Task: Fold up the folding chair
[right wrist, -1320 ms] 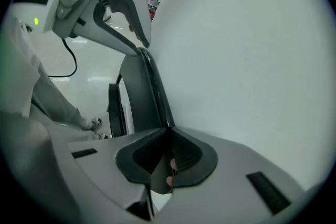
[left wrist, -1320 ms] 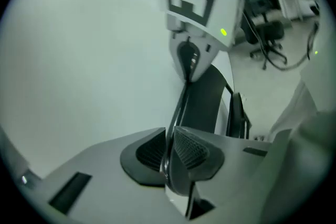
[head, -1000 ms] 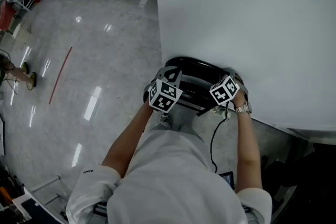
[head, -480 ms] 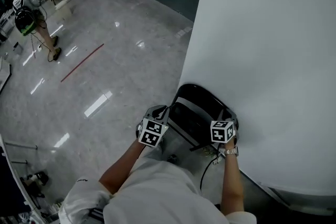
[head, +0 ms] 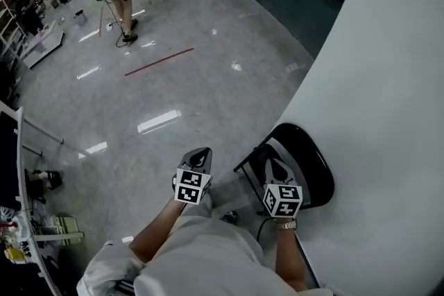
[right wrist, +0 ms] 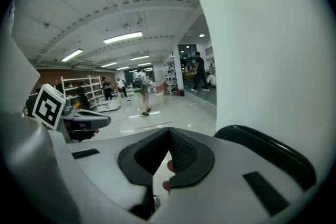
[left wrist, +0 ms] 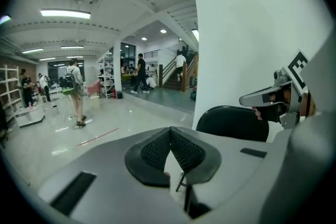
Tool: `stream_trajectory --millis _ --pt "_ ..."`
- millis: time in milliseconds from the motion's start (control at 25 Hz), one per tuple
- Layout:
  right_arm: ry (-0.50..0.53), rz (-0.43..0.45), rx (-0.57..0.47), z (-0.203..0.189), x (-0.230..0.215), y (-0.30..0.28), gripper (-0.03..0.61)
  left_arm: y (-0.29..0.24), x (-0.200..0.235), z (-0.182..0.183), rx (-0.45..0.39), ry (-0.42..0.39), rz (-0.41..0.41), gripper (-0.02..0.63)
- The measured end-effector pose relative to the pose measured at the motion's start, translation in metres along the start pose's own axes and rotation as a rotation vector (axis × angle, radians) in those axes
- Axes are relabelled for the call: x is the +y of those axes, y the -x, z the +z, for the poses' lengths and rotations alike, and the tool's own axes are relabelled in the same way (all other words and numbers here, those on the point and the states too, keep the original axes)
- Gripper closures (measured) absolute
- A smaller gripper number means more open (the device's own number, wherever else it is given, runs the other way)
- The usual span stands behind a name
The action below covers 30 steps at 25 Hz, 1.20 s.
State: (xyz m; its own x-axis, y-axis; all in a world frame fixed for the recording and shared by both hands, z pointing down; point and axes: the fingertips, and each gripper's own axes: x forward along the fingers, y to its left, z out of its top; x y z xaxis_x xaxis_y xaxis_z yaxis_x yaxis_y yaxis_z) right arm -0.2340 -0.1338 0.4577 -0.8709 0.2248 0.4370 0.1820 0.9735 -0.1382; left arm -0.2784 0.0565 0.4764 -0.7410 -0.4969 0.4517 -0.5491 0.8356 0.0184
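Head view, folding chair: the black folding chair point(head: 311, 164) stands with its rounded back touching the white wall point(head: 381, 107); its thin legs stick out on the side away from the wall.
Head view, right gripper: your right gripper point(head: 270, 163) is just beside the chair's open edge, close to the wall. Its fingers are pressed together and hold nothing.
Head view, left gripper: your left gripper point(head: 200, 153) is farther from the wall, over bare floor point(head: 139, 80) and apart from the chair. Its fingers are also pressed together and empty.
Left gripper view, fingers: the two dark pads point(left wrist: 157, 150) meet at their tips with nothing pinched.
Left gripper view, chair: the chair back point(left wrist: 231, 123) lies ahead and to the right, against the wall point(left wrist: 247, 34), beside your other gripper point(left wrist: 270, 98).
Right gripper view, fingers: the pads point(right wrist: 184, 152) meet at their tips and grip no part of the chair.
Right gripper view, chair: the chair's curved top rim point(right wrist: 273, 150) lies low and to the right, hard against the wall point(right wrist: 262, 50).
Nearer hand: the right, by my reading.
Long axis: it appears to run upright along the wall.
Fold state: it looks nearly flat, but I cannot tell whether it is fully closed.
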Motion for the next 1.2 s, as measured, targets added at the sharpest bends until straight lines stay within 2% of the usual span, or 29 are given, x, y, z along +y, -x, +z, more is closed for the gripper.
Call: stream_trajectory --millis 160,280,400,520,840,1000,1200 --pt "-0.015 0.145 -0.042 0.017 0.06 -0.011 0.575 0.045 0.042 0.005 -0.102 0.046 0.11 0.603" --pt "-0.005 0.205 -0.048 0.026 0.098 -0.028 0.575 0.074 0.082 0.008 -0.164 0.075 0.208 0.603" --pt "0.027 0.244 -0.035 0.03 0.136 -0.046 0.575 0.097 0.123 0.007 -0.207 0.164 0.261 0.603" --pt "0.049 0.263 -0.025 0.028 0.174 -0.065 0.575 0.114 0.164 -0.009 -0.209 0.241 0.288 0.603" --pt "0.076 0.308 -0.035 0.032 0.299 -0.104 0.575 0.18 0.271 -0.047 -0.205 0.289 0.356 0.603" --pt "0.081 0.306 -0.064 0.042 0.341 -0.109 0.575 0.196 0.3 -0.047 -0.225 0.274 0.342 0.603" --pt "0.07 0.266 -0.09 0.042 0.371 -0.11 0.575 0.202 0.322 -0.04 -0.238 0.231 0.306 0.603"
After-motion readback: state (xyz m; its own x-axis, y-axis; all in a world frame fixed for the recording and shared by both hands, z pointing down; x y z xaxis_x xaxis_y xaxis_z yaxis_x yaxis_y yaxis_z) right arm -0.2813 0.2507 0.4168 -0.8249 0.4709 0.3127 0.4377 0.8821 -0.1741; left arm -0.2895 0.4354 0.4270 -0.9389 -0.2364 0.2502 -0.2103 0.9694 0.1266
